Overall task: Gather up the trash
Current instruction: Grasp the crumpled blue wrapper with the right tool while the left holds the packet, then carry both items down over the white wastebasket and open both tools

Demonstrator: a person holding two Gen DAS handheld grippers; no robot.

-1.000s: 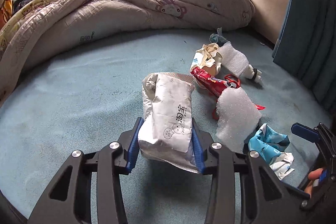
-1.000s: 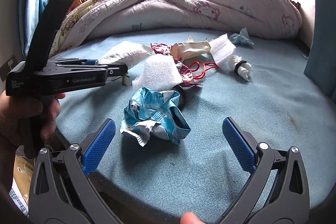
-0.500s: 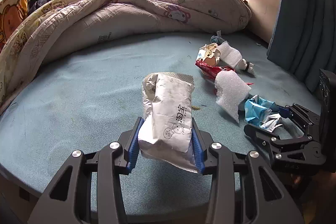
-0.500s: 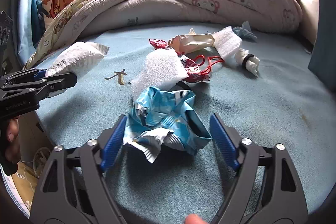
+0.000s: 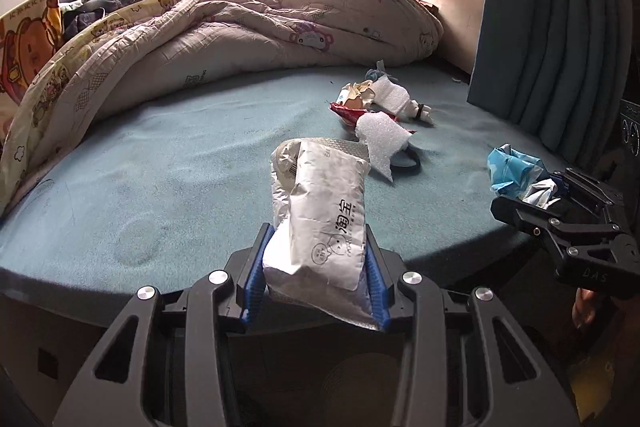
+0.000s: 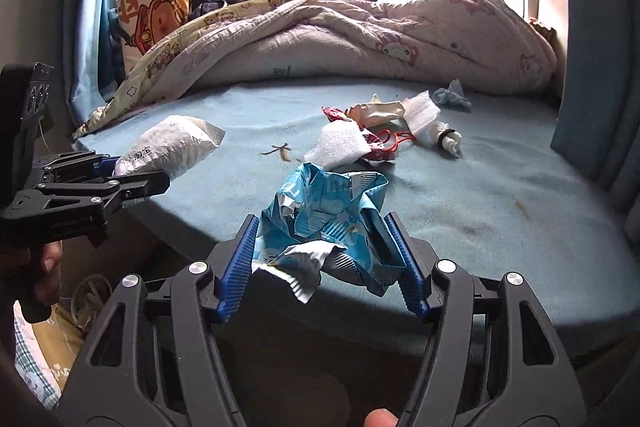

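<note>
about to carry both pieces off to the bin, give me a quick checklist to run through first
1. Left claw clamped on the white mailer bag: ok, both pads press its sides.
2. Right claw clamped on the crumpled blue wrapper: ok, pads touch both sides.
3. Both pieces lifted off the blue bed sheet: ok, they hang at the bed's edge.
4. Nothing dangling loose: not ok, a white flap of the wrapper hangs below the pads.
5. Bin within reach: cannot tell, no bin in view.
6. Bed cleared: not ok, white foam pieces and a red wrapper remain.
</note>
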